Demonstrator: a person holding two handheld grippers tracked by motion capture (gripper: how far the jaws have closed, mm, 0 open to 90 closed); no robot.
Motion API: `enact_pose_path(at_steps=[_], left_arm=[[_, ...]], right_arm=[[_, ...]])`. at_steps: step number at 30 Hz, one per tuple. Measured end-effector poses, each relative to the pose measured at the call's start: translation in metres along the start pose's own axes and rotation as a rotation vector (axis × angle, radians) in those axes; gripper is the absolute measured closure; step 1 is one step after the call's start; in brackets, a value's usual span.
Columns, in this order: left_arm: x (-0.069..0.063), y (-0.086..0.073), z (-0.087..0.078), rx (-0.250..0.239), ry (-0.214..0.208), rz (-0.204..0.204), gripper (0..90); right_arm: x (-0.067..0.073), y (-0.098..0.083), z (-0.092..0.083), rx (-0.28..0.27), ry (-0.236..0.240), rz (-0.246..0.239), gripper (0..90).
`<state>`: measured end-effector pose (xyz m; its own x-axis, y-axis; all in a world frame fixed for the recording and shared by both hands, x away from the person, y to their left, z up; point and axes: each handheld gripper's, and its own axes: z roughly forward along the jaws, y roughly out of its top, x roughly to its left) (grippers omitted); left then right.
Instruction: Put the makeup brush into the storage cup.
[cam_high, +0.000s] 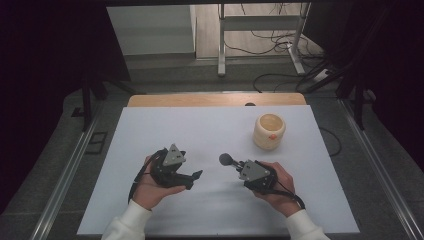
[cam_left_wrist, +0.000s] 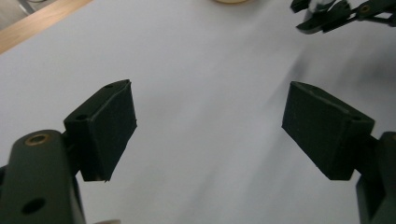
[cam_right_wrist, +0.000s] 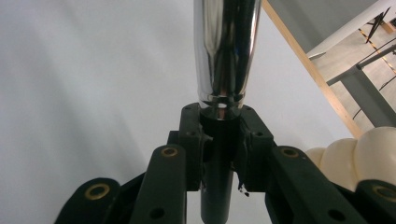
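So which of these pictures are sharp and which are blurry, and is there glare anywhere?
High view: evenly lit white table under a dark surround, fairly sharp, soft shadows below the hands. Left gripper view: the near fingers are soft, and the other gripper farther off is smeared. Right gripper view: bright streaked reflections on the shiny metal handle; the cream pot at the edge is out of focus.
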<state>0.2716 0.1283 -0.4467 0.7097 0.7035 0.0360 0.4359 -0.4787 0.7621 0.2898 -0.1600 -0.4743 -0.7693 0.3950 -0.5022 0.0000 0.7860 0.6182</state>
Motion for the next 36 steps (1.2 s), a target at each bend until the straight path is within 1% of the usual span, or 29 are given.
enact_pose_path(at_steps=[3,4,5,8,10,12,13,14,15,16,19,20,21,22,25,27,28,31,36], left_arm=[[0.004,-0.005,-0.003,-0.006,0.014,-0.016,17.8],[0.006,-0.007,-0.004,-0.007,0.019,-0.014,17.8],[0.008,-0.010,-0.005,-0.009,0.023,-0.019,17.7],[0.012,-0.019,-0.009,-0.022,0.048,-0.034,17.7],[0.015,-0.027,-0.012,-0.042,0.054,-0.060,18.4],[0.019,-0.034,-0.014,-0.026,0.065,-0.065,18.3],[0.021,-0.037,-0.015,-0.028,0.081,-0.070,18.3],[0.022,-0.041,-0.017,-0.043,0.084,-0.087,18.5],[0.023,-0.045,-0.018,-0.054,0.078,-0.104,18.9],[0.024,-0.048,-0.019,-0.050,0.080,-0.109,18.8],[0.026,-0.058,-0.021,-0.037,0.087,-0.121,18.5],[0.028,-0.061,-0.023,-0.031,0.094,-0.122,18.3],[0.030,-0.066,-0.024,-0.023,0.114,-0.124,18.3],[0.030,-0.066,-0.024,-0.023,0.114,-0.124,18.3],[0.035,-0.074,-0.025,-0.005,0.126,-0.135,17.9],[0.037,-0.078,-0.023,0.004,0.136,-0.148,17.0],[0.038,-0.080,-0.023,0.005,0.132,-0.154,17.2],[0.040,-0.083,-0.020,0.020,0.135,-0.148,17.2],[0.042,-0.084,-0.022,0.015,0.135,-0.150,17.3]], right_arm=[[0.000,0.000,0.000,-0.004,0.000,0.006,74.9],[-0.001,0.000,-0.001,-0.005,0.003,0.009,74.9],[-0.002,0.000,-0.001,-0.014,0.014,0.026,74.9],[-0.003,0.000,-0.003,-0.021,0.016,0.035,74.8],[-0.004,0.000,-0.004,-0.024,0.014,0.040,74.8],[-0.004,0.000,-0.004,-0.026,0.013,0.044,74.8],[-0.005,-0.001,-0.004,-0.026,0.011,0.046,74.8],[-0.005,-0.001,-0.003,-0.028,0.010,0.052,74.8],[-0.005,-0.001,-0.004,-0.026,0.010,0.052,74.8],[-0.005,-0.001,-0.004,-0.025,0.011,0.048,74.8],[-0.005,-0.002,-0.005,-0.029,0.015,0.056,74.8],[-0.005,-0.001,-0.005,-0.034,0.016,0.060,74.8],[-0.006,-0.001,-0.006,-0.044,0.020,0.072,74.8],[-0.006,-0.001,-0.006,-0.044,0.020,0.072,74.8],[-0.007,-0.002,-0.008,-0.049,0.024,0.087,74.8],[-0.007,-0.003,-0.007,-0.054,0.023,0.095,74.8],[-0.008,-0.003,-0.008,-0.055,0.023,0.100,74.8],[-0.009,-0.003,-0.007,-0.065,0.028,0.118,74.8],[-0.010,-0.003,-0.006,-0.070,0.034,0.138,74.8]])
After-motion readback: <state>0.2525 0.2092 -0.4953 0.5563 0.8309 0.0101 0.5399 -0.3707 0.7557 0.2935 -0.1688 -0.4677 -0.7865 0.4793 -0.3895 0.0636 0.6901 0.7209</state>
